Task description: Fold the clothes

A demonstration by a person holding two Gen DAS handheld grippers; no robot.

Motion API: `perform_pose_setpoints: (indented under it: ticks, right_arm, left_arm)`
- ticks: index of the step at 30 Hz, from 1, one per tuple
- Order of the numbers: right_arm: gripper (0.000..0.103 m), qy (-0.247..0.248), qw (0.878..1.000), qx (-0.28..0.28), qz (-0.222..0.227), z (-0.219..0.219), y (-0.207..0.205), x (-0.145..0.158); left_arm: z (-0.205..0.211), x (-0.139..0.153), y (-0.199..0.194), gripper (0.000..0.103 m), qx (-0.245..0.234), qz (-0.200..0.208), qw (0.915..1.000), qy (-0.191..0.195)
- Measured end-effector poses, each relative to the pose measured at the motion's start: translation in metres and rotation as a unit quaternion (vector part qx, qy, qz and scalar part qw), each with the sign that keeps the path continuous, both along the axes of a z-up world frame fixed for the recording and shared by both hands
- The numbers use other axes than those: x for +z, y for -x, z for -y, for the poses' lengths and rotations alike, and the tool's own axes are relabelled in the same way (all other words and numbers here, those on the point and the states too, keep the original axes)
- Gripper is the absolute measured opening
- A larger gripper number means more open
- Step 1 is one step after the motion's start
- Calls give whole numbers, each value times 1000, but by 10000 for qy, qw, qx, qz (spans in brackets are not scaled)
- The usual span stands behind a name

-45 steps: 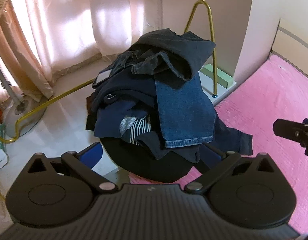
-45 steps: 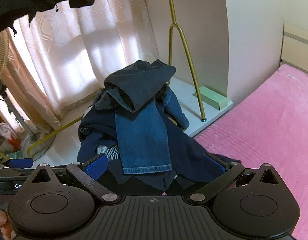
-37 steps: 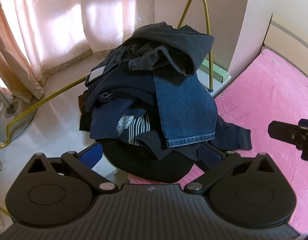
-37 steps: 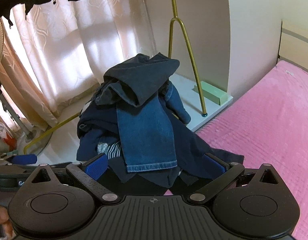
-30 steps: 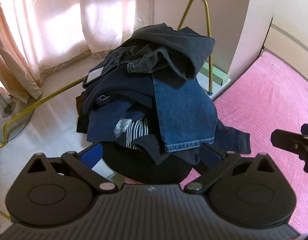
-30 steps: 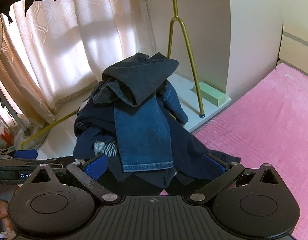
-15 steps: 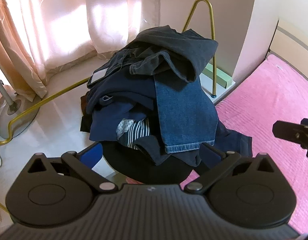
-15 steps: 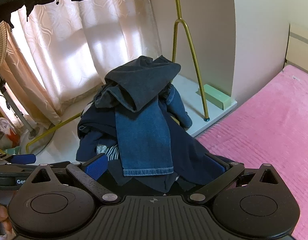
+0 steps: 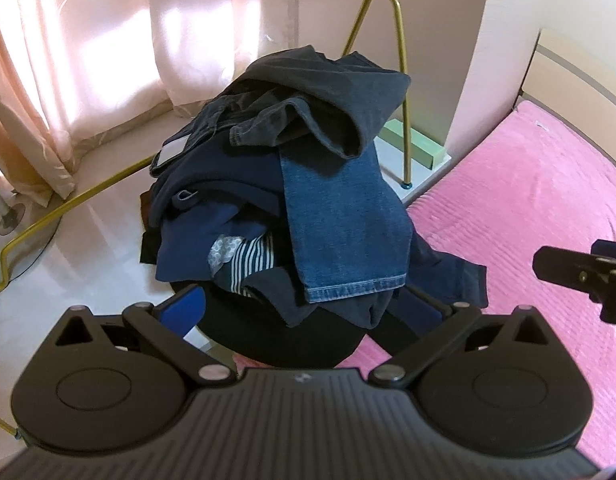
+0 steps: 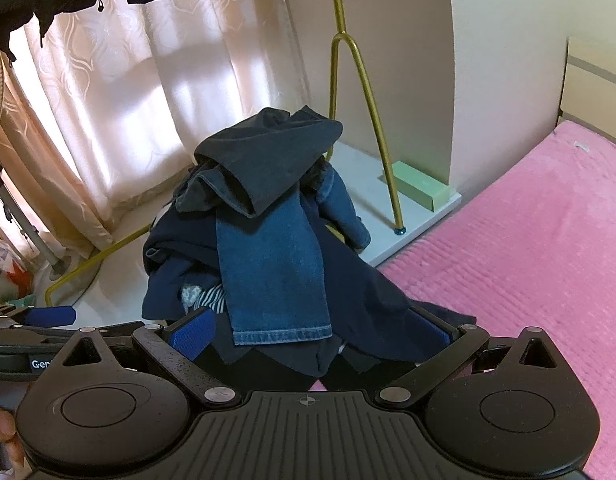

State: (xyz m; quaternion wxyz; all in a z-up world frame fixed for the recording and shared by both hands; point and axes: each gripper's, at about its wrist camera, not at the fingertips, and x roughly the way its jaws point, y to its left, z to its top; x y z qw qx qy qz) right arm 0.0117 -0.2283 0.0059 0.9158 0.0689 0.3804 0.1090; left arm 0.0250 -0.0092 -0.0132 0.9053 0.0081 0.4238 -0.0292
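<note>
Clothes (image 9: 292,200) are lying in a dark heap in the middle of both views, and the heap is resting on something round and black (image 9: 284,340) that is showing below it. On top, a dark grey garment (image 9: 327,92) is covering the upper end of a blue jeans leg (image 9: 343,224), which is hanging down the front of the heap; a striped piece (image 9: 252,264) is peeking out at the lower left of the heap. The left tool (image 9: 304,308) is standing released, its two fingers spread wide at the bottom of the frame, and it is holding nothing. The right tool (image 10: 308,332) is also standing released and empty, just in front of the jeans hem. A pink bed (image 9: 527,208) is filling the right side, a gold metal frame (image 9: 403,80) is rising behind the heap, and pale curtains (image 10: 128,100) are hanging in the upper left.
</note>
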Motion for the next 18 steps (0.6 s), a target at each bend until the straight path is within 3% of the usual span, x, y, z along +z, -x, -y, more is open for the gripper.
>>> perform_pose_setpoints:
  ticks: [18]
  right_arm:
    - [103, -38, 10000, 28, -14, -6, 1, 0]
  left_arm:
    - [-5, -1, 0, 102, -46, -30, 10000, 5]
